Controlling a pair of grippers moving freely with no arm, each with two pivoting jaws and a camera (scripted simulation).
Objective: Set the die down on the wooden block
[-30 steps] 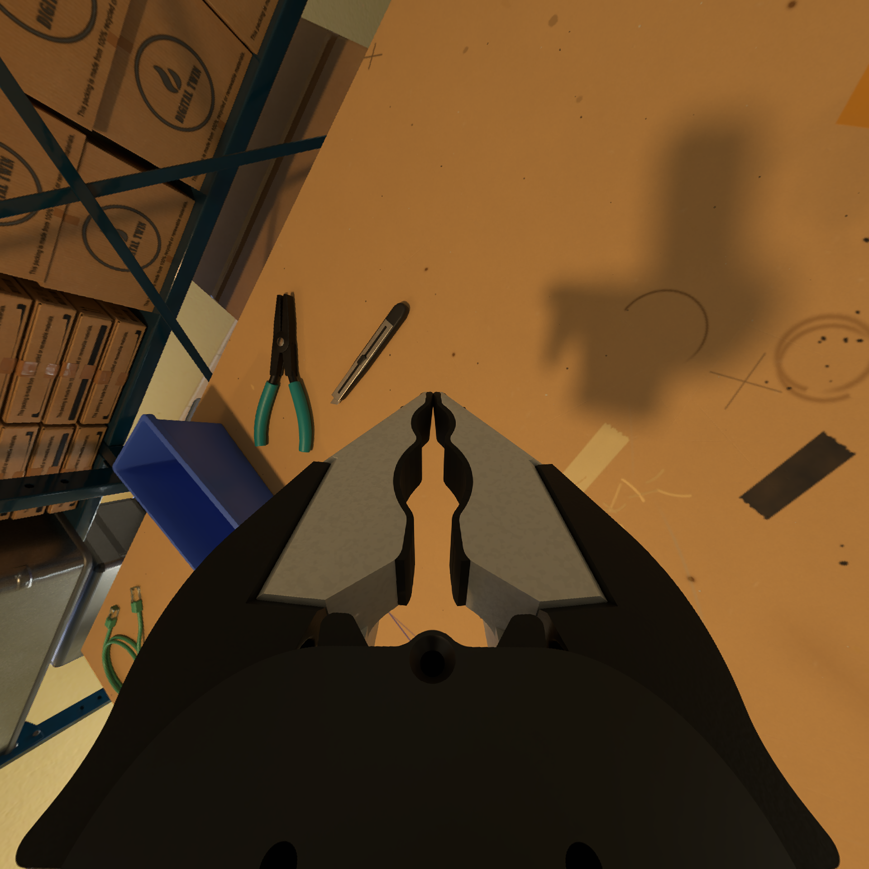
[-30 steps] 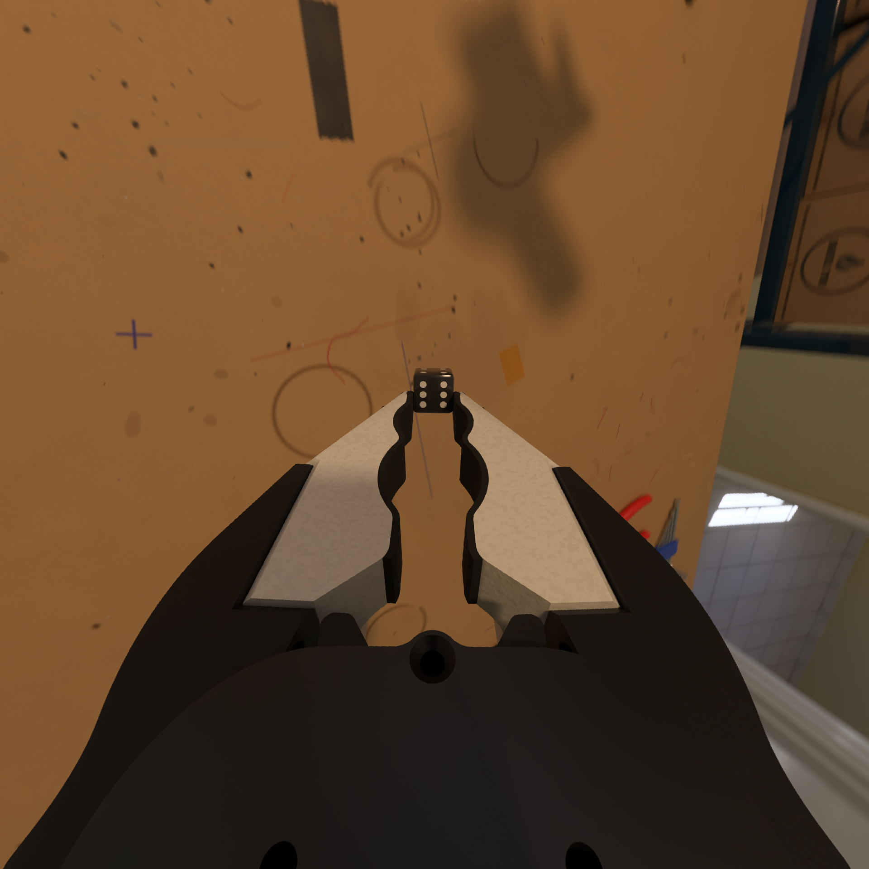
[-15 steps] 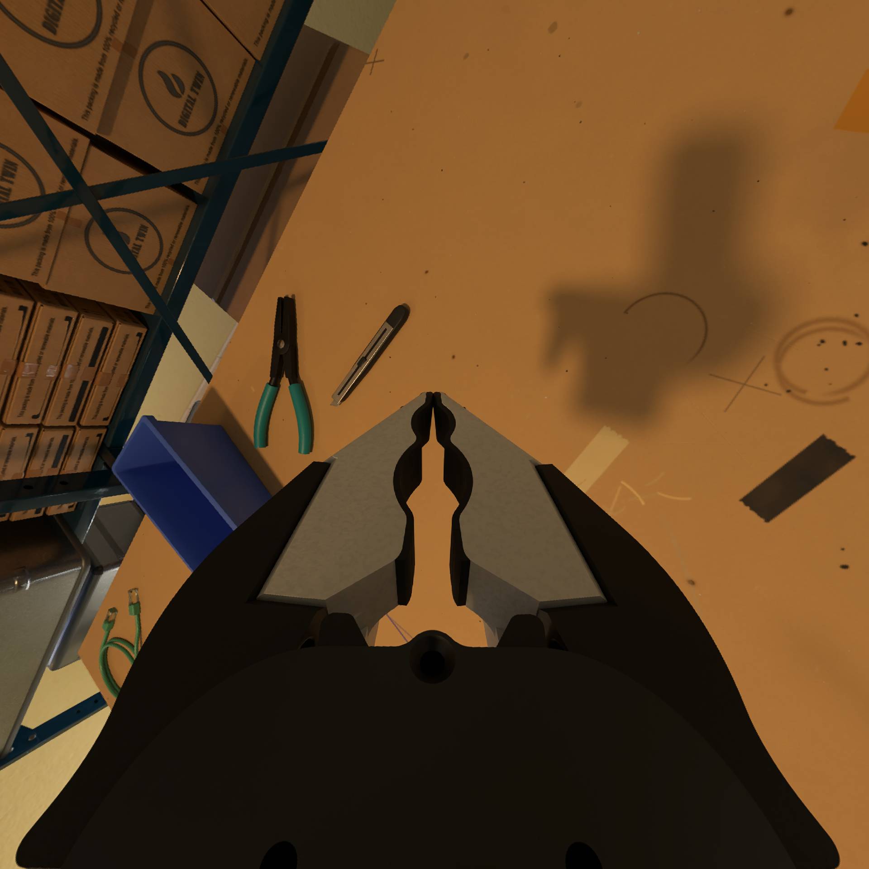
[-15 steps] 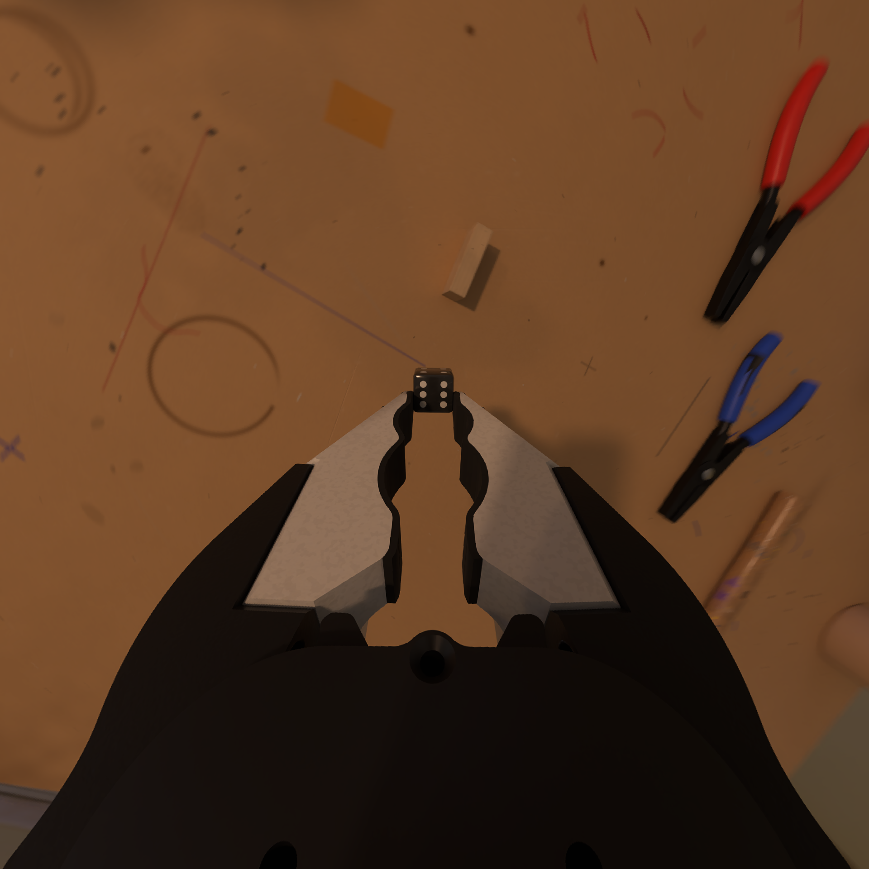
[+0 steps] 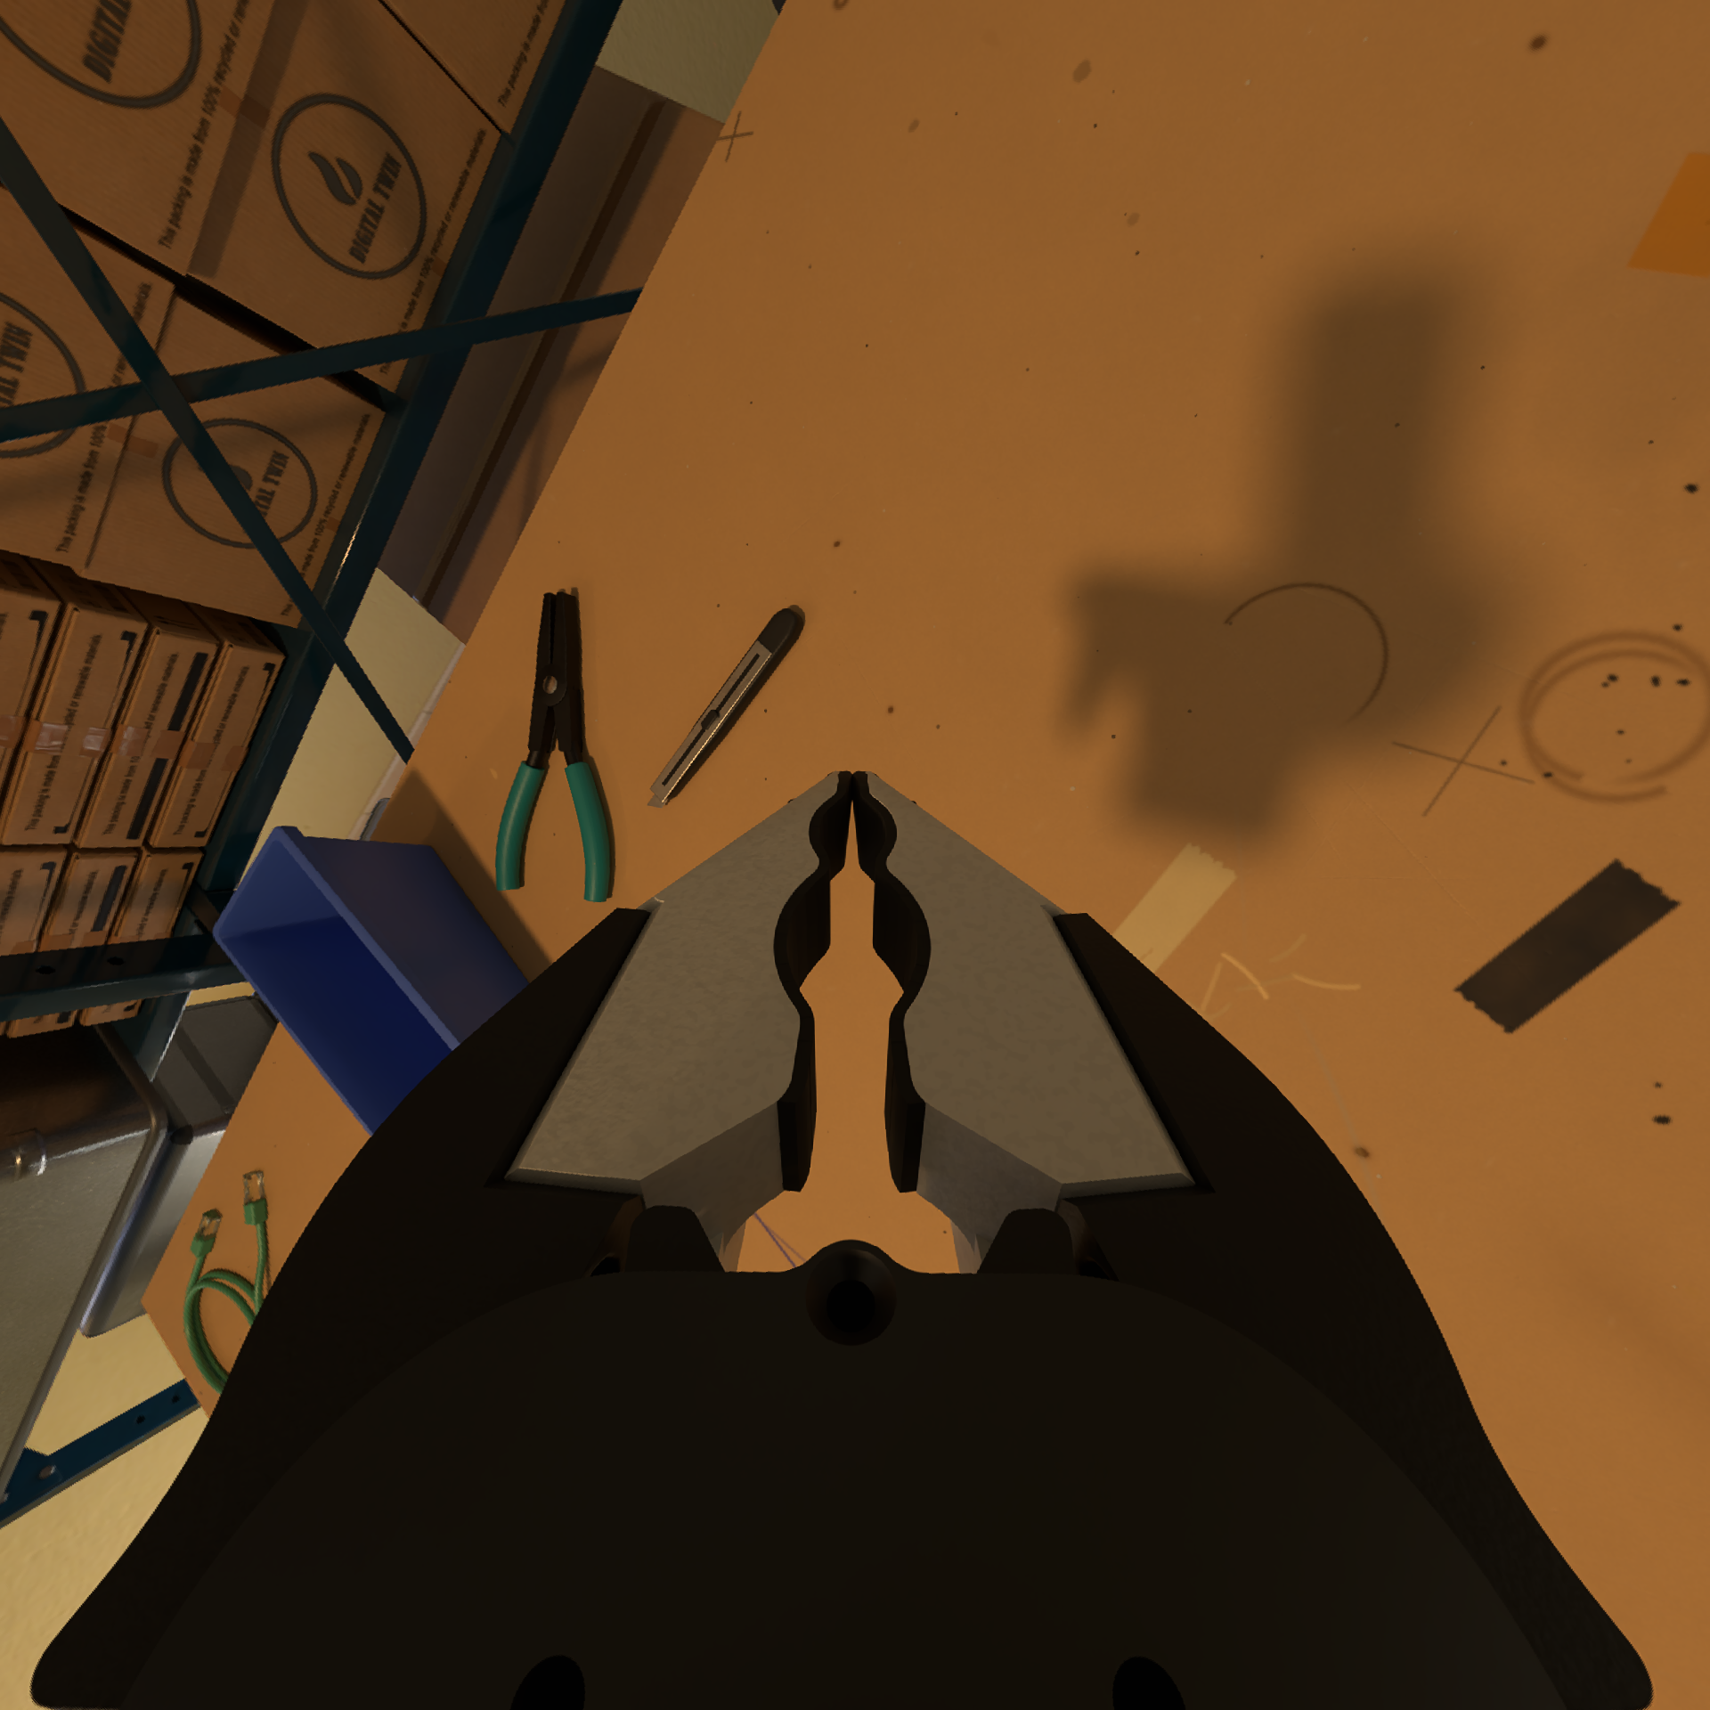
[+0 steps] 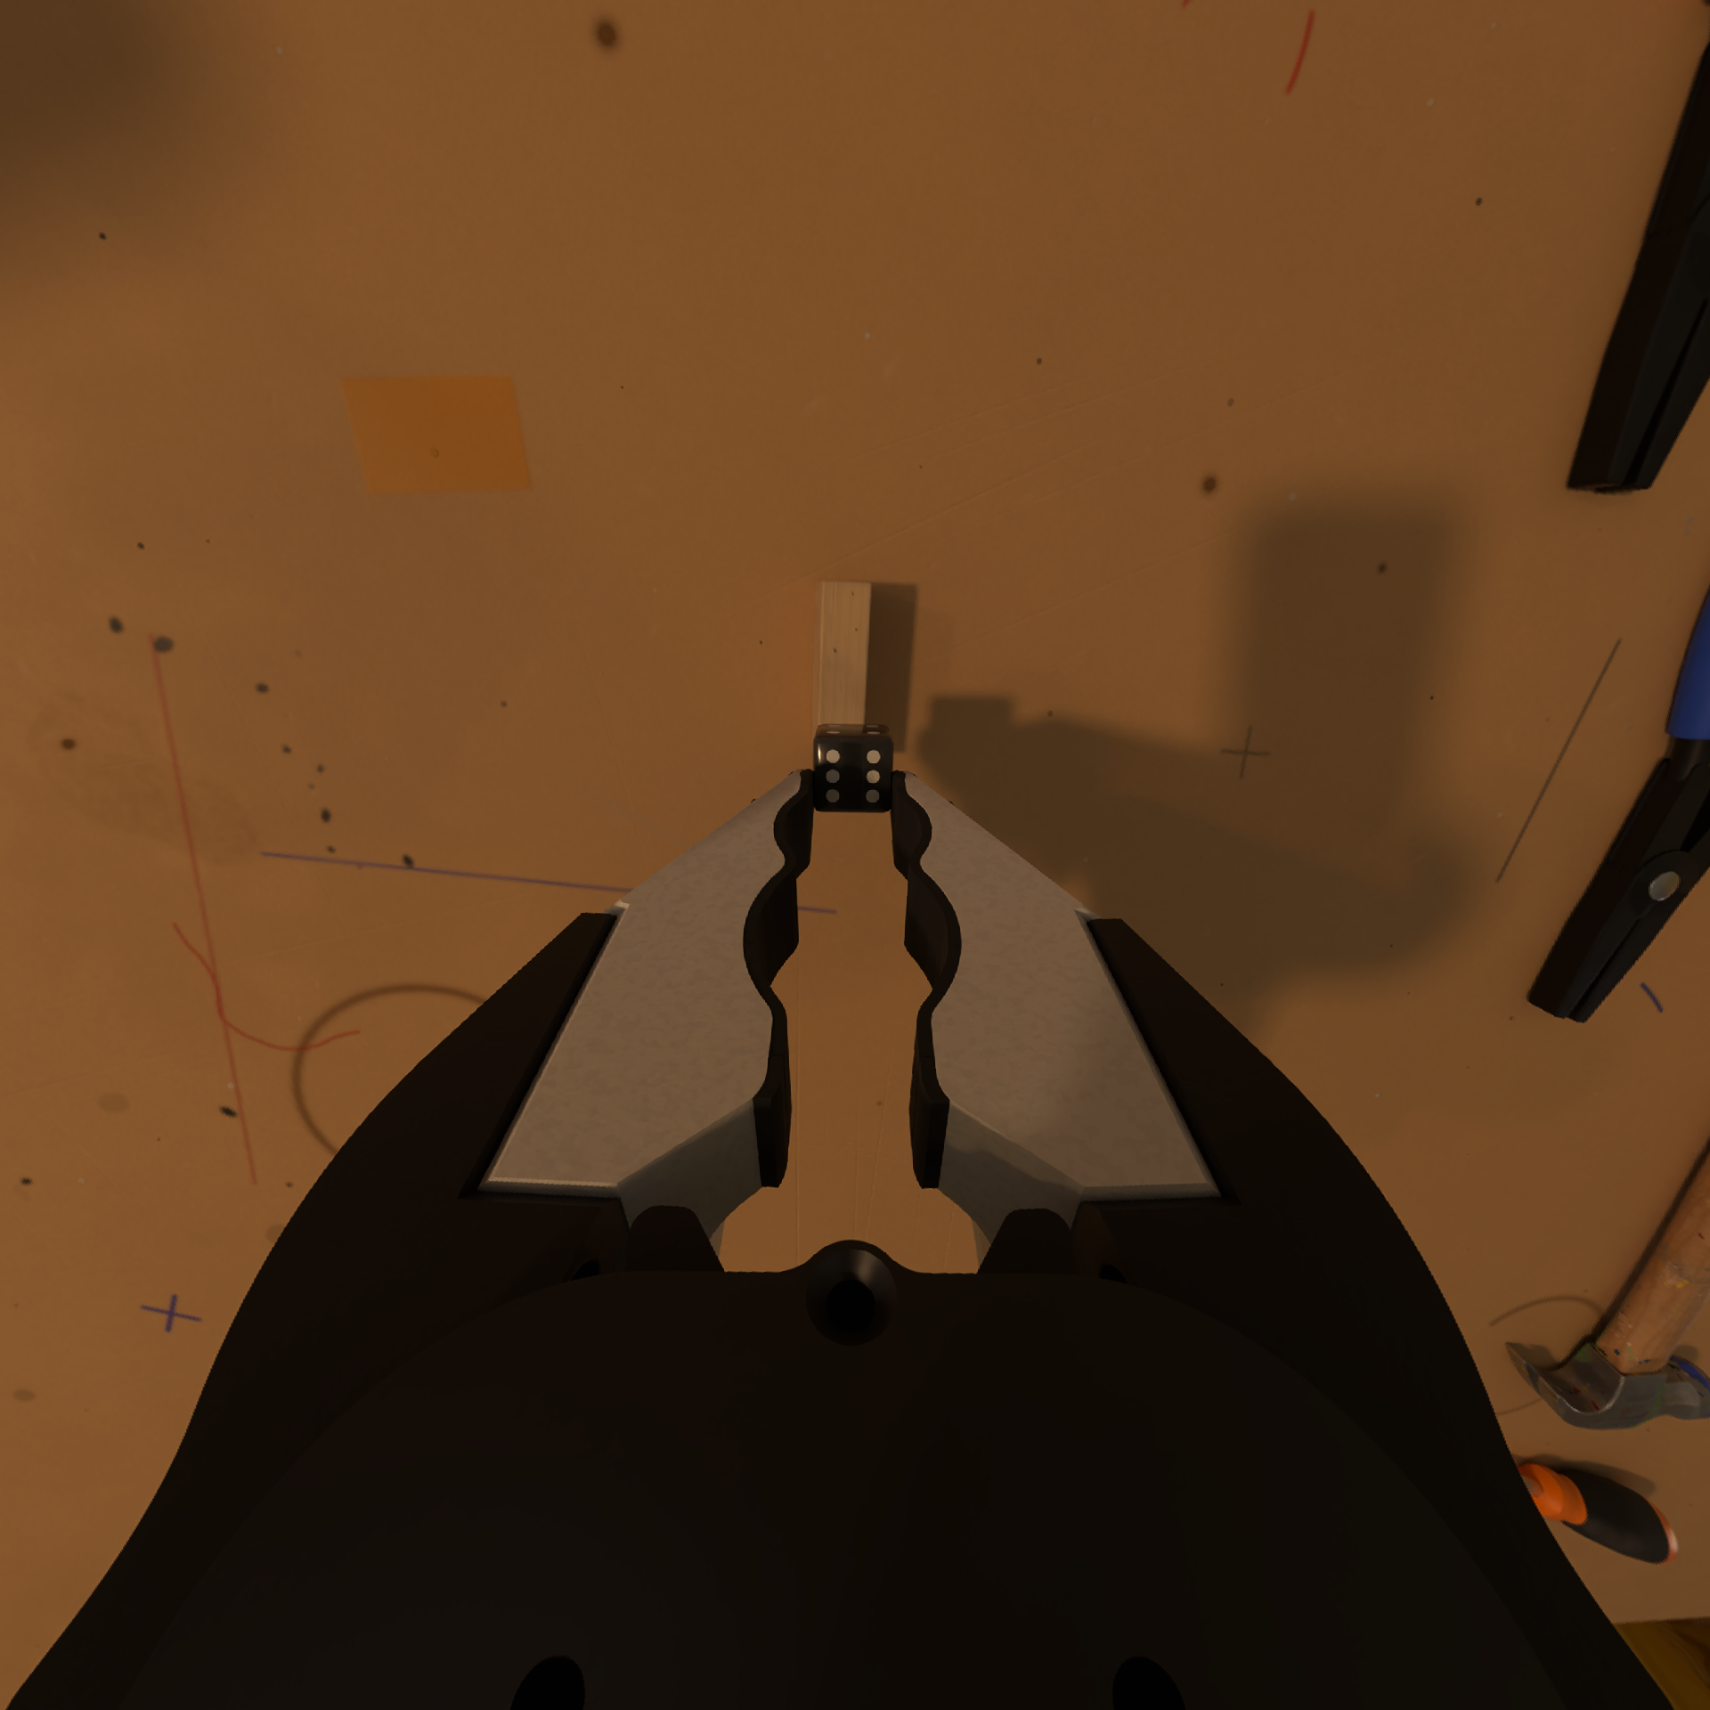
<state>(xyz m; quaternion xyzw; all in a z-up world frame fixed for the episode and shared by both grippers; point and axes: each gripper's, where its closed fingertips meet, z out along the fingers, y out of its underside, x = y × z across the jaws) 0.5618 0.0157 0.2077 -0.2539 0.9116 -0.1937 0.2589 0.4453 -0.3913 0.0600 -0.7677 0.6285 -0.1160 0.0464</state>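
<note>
Change: the right hand-held gripper (image 6: 851, 786), clamped on the die (image 6: 852, 775), has swung until the wooden block (image 6: 844, 653) lies just beyond the die.
Meaning: lined up, probably ready to lower.
Left hand-held gripper (image 5: 851, 782): fingers together, empty, unmoved over the bench (image 5: 1018, 370).

One die (image 6: 852, 775), one wooden block (image 6: 844, 653), three pliers (image 5: 553, 751).

Left gripper (image 5: 852, 782), right gripper (image 6: 852, 786): black housings, grey wedge fingers (image 5: 685, 1009), dark wavy inner edges
</note>
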